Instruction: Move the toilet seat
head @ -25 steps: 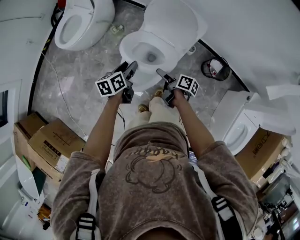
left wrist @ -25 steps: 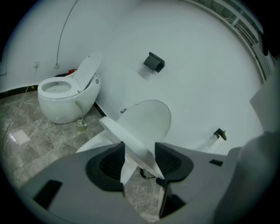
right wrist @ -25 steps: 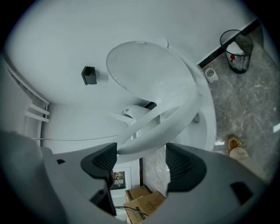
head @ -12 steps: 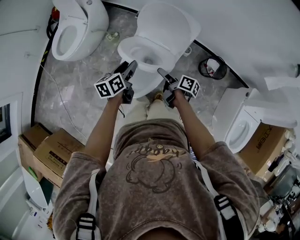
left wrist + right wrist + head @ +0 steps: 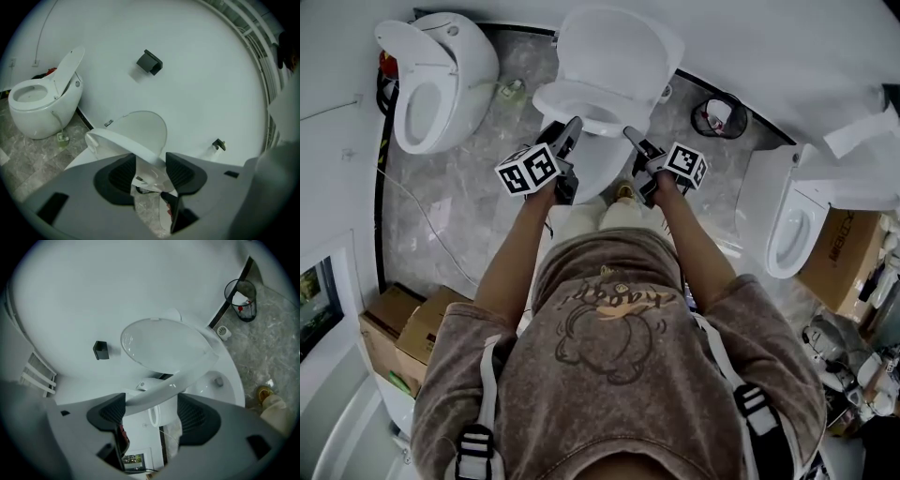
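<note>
A person stands facing the middle one of three toilets, a tool in each hand. The toilet seat (image 5: 562,97) lies straight ahead of both tools and appears partly lifted off its bowl. Its hinge is on the far side, below the upright lid (image 5: 619,47), and its front rim runs crosswise, left to right. The left tool (image 5: 150,164) is about half open and pinches that rim between its pads. The right tool (image 5: 152,406) gapes wide; the rim crosses just past its tips, against one pad, seemingly unclamped. Both tools are equally near, but only the left has hold. Counted: one seat, one lid, two tools, three toilets, one bin (image 5: 720,117).
</note>
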### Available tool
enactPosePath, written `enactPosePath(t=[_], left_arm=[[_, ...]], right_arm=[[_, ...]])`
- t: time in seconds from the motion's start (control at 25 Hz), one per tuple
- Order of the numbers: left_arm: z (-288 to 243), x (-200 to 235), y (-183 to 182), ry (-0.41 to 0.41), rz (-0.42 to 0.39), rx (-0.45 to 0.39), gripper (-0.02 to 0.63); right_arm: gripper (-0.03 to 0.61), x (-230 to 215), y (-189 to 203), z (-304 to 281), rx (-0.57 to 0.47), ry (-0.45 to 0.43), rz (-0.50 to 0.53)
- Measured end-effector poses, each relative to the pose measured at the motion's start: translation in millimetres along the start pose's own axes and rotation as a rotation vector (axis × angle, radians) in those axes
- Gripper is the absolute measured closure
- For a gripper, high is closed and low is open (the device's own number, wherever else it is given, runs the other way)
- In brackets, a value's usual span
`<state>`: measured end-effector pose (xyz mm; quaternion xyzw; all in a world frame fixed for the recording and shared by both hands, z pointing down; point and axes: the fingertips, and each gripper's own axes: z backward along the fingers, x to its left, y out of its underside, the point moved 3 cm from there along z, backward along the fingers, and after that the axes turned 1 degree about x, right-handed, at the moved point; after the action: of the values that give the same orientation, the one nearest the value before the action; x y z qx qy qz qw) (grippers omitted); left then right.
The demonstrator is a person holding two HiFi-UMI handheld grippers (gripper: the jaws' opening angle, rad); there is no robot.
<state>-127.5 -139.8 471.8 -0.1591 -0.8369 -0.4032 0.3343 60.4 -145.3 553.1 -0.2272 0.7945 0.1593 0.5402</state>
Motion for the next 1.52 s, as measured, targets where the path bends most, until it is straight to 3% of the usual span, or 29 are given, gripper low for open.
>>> enactPosePath(t=[0.84, 1.52], left_arm=[[-50, -19, -48, 0.116, -0.091, 0.023, 0.396], [-98, -34, -81, 0.13, -0.08, -0.021, 0.394]], right_arm=[[0.249, 22, -48, -10, -0.272, -0.036, -0.051], [0.259, 31, -93, -21, -0.324, -0.053, -0.1]])
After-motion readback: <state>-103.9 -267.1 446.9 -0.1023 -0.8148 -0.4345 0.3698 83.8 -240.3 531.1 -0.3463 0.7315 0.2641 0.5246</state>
